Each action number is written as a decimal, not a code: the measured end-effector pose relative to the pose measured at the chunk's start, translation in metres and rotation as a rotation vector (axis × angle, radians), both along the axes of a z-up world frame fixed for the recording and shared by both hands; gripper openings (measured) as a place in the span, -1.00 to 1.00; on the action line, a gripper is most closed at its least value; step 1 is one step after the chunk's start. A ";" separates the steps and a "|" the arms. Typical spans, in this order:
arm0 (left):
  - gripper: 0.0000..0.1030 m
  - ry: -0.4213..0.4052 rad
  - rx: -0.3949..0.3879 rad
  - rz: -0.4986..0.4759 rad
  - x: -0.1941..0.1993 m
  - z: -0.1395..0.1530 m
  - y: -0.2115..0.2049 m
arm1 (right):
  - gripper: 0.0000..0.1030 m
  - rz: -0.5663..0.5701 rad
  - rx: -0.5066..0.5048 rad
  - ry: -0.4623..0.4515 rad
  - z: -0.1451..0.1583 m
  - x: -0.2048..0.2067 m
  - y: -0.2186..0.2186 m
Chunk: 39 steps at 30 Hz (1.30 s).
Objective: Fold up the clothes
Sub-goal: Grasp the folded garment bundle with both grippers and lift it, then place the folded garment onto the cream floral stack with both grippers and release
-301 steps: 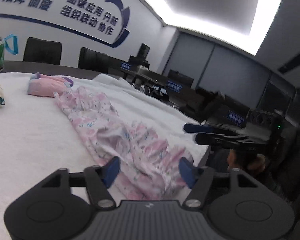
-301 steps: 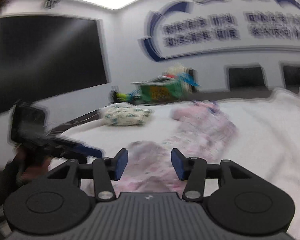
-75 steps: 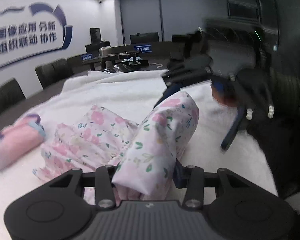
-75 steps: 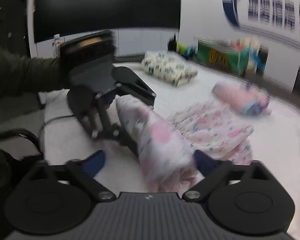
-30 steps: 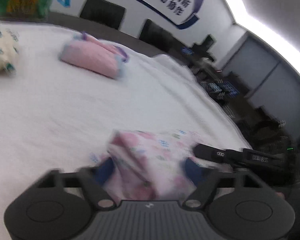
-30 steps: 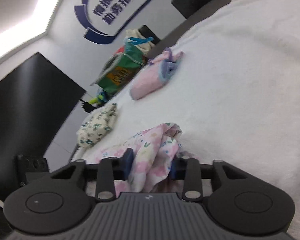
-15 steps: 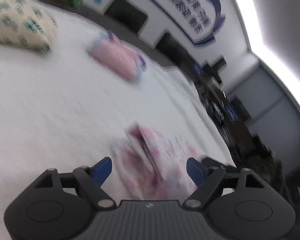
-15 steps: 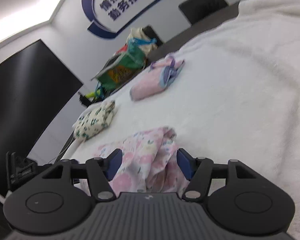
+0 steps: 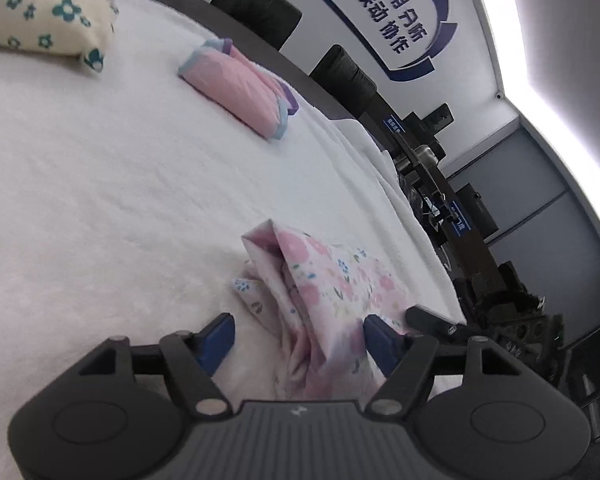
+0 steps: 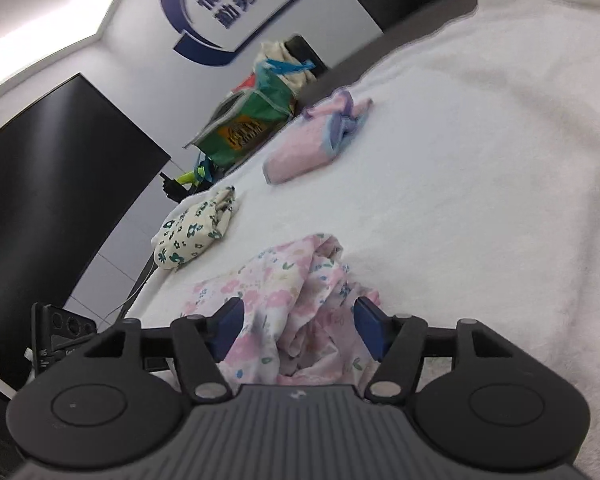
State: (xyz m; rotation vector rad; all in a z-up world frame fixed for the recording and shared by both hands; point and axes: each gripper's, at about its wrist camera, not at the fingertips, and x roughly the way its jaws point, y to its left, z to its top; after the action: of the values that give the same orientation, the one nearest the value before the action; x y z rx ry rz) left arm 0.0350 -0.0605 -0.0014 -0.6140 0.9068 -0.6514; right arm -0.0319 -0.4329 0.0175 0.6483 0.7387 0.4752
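A pink floral garment [image 9: 324, 292] lies folded in a bundle on the white fleece cover [image 9: 100, 184]; it also shows in the right wrist view [image 10: 292, 304]. My left gripper [image 9: 300, 336] is open, its blue pads on either side of the bundle's near end. My right gripper [image 10: 298, 322] is open too, straddling the bundle's near end from the other side. The right gripper's tip [image 9: 432, 322] shows past the garment in the left wrist view. The left gripper's body [image 10: 64, 344] shows at the lower left of the right wrist view.
A folded pink garment with blue and purple trim [image 9: 240, 88] and a folded cream garment with green flowers [image 9: 44, 20] lie farther back on the cover. A green bag [image 10: 252, 120] stands behind them. Black chairs [image 9: 256, 16] line the far edge.
One second ago both grippers were shut on the floral garment. Both have since opened and the bundle now rests on the cover. Both cameras have dropped a little lower.
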 end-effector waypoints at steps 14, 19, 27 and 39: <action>-0.68 -0.101 -0.139 -0.010 0.003 0.068 0.038 | -0.70 0.045 0.258 -0.104 0.025 0.008 0.032; -0.69 -0.191 -0.051 0.101 0.028 0.128 0.094 | -0.70 0.067 0.279 -0.183 0.072 0.052 0.082; -0.69 -0.195 0.027 0.277 0.104 0.153 0.196 | -0.70 0.141 0.235 -0.233 0.114 0.167 0.203; -0.57 -0.112 0.061 0.304 0.181 0.039 0.255 | -0.68 0.080 0.010 -0.027 0.006 0.276 0.303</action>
State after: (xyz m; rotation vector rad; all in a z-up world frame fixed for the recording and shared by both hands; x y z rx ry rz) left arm 0.2157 0.1949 0.0379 -0.6386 0.7080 -0.3791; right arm 0.2438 -0.1297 0.0234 0.6222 0.7392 0.5601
